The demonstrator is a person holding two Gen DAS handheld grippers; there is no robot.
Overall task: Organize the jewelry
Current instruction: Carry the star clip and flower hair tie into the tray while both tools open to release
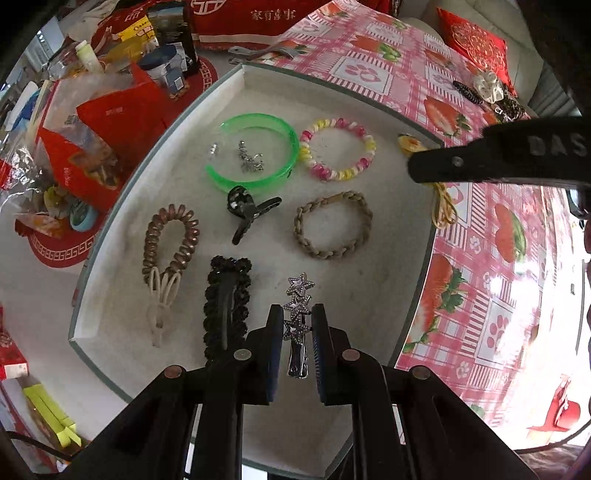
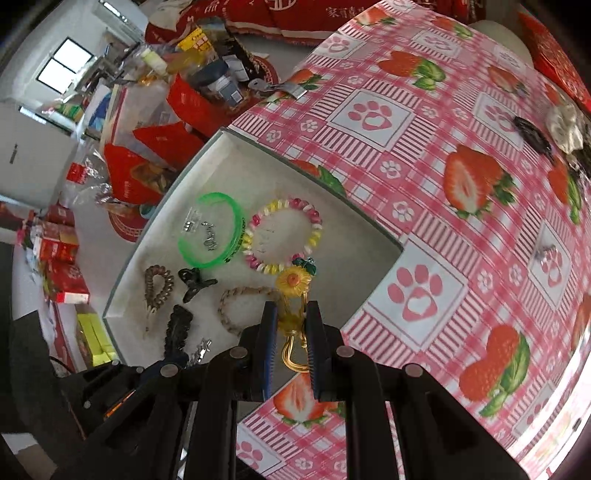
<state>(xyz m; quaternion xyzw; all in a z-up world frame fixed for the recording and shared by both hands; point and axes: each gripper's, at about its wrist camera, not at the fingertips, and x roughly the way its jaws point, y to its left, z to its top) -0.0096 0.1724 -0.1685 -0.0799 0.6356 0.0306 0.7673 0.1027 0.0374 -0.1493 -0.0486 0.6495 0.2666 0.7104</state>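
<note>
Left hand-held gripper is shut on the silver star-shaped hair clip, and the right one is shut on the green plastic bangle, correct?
Not quite. The right hand-held gripper is shut on the yellow flower hair clip, as the right wrist view shows. The green plastic bangle lies in the white tray. The left hand-held gripper does grip the silver star-shaped hair clip.

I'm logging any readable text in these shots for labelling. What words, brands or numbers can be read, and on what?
"DAS": on the black gripper arm at the right of the left wrist view; cut off by the frame edge.
"家有喜事": on the red cloth at the top, in white characters.
Print on the red packets and boxes: too small or blurred to read.
</note>
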